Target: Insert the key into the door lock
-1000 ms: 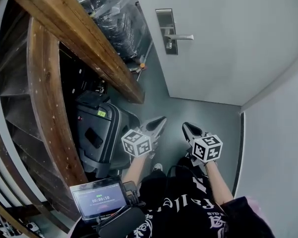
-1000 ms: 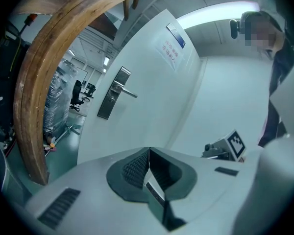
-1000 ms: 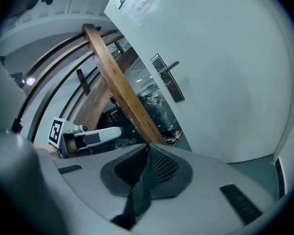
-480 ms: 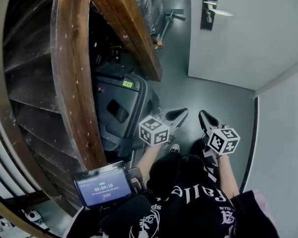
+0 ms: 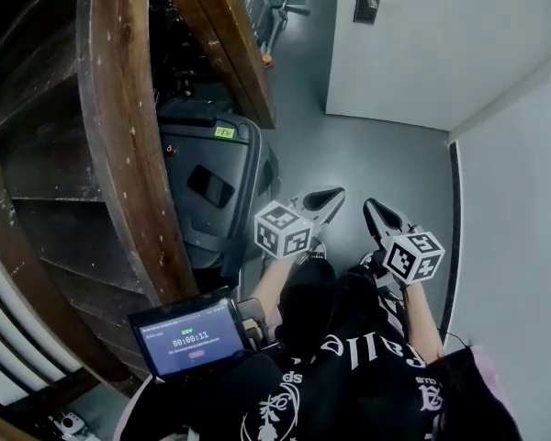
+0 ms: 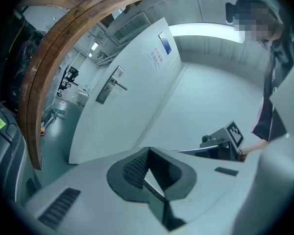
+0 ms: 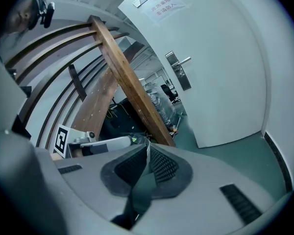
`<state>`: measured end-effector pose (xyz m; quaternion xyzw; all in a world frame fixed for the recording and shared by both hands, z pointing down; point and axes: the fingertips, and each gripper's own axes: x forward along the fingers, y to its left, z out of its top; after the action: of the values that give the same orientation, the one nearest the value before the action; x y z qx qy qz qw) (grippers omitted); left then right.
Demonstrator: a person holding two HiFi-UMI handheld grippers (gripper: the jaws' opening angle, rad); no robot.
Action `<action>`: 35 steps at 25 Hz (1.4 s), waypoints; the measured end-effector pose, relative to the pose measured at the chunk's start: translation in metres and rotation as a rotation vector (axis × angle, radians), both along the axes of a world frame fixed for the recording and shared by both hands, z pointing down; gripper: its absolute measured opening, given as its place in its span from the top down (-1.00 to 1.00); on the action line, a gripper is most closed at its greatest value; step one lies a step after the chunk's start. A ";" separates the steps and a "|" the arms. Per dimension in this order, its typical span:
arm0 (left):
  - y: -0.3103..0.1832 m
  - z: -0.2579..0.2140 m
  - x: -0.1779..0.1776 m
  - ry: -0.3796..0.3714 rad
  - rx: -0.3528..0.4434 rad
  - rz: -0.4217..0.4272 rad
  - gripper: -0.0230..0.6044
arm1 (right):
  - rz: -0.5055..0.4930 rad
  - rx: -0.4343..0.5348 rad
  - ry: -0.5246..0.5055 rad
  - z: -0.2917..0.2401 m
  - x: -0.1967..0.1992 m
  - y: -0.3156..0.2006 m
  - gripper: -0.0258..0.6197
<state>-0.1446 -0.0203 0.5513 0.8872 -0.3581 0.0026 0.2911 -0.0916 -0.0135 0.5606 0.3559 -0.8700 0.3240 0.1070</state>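
A wooden stair beam (image 5: 129,154) slants down the left side, over a dark suitcase (image 5: 211,186). Near the person, the left gripper (image 5: 327,197) is clenched, its pads together with nothing between them. Just right of it, the right gripper (image 5: 375,211) is clenched on a thin pale sliver, probably the key (image 7: 148,153) seen edge-on. The door lock (image 5: 367,3) sits far off on the white door (image 5: 441,53), well apart from both grippers.
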 end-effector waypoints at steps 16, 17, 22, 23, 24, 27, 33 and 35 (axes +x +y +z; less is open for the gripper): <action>0.093 -0.006 0.030 0.050 -0.010 -0.165 0.91 | -0.091 0.007 -0.049 -0.011 0.038 0.083 0.82; 0.100 -0.007 0.040 0.038 -0.006 -0.159 0.91 | -0.088 0.004 -0.054 -0.010 0.048 0.090 0.82; 0.143 -0.012 0.099 0.013 0.018 -0.144 0.91 | -0.111 0.006 -0.071 -0.008 0.092 0.130 0.82; 0.152 -0.014 0.110 0.023 0.019 -0.145 0.91 | -0.120 0.009 -0.076 -0.008 0.099 0.139 0.82; 0.161 -0.015 0.120 0.034 0.022 -0.146 0.91 | -0.128 0.013 -0.081 -0.010 0.106 0.146 0.82; 0.184 -0.022 0.144 0.047 0.036 -0.146 0.91 | -0.145 0.030 -0.093 -0.015 0.125 0.164 0.82; 0.215 -0.028 0.166 0.019 0.043 -0.150 0.91 | -0.155 0.051 -0.127 -0.022 0.150 0.187 0.82; 0.223 -0.029 0.168 0.000 0.048 -0.161 0.91 | -0.159 0.058 -0.133 -0.023 0.154 0.193 0.82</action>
<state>0.0229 0.2026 0.5226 0.8621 -0.4282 -0.0296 0.2692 0.0620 0.1794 0.5372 0.2665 -0.9096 0.3123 0.0640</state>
